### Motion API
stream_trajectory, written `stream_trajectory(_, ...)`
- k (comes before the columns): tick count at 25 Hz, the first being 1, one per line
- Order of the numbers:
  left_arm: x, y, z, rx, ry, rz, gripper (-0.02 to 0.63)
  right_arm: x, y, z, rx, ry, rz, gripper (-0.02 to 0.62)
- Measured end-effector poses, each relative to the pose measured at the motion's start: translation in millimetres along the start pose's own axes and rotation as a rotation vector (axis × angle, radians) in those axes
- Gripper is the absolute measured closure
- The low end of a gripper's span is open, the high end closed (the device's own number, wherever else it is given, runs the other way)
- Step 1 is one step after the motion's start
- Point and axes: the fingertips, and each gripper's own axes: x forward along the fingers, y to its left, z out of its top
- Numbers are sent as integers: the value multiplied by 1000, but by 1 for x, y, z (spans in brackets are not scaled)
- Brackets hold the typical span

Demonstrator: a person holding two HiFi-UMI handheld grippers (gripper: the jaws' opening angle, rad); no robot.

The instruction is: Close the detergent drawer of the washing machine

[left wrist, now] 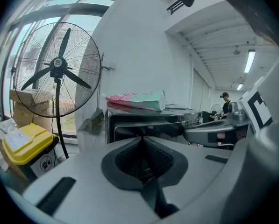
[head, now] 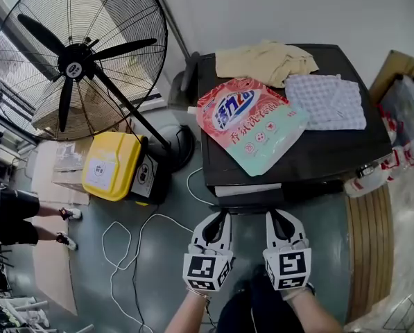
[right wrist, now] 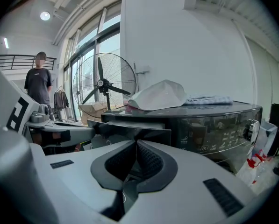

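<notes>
Two grippers hover side by side before the washing machine point(head: 331, 151), each with its jaws pressed together on nothing. Leftmost, a yellow-lidded bin point(head: 113, 164) is closed, contents hidden. The left gripper point(head: 222, 215) and right gripper point(head: 271, 216) flank the detergent drawer point(head: 247, 189), which juts from the machine's front, inside unseen. It is probably light, stiff plastic on slides, so press its front panel flat. A soft detergent bag point(head: 252, 123) lies on top

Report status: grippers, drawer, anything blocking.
Left gripper shut, empty. Right gripper shut, empty. Detergent drawer out, untouched, just ahead of both. Nothing in between.
</notes>
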Motion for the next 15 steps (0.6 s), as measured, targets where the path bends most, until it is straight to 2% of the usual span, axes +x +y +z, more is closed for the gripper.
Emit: stream_trajectory(15, 6, 4, 3, -19, -11, 4, 580, 7, -1, 3, 3, -8, -3, 565)
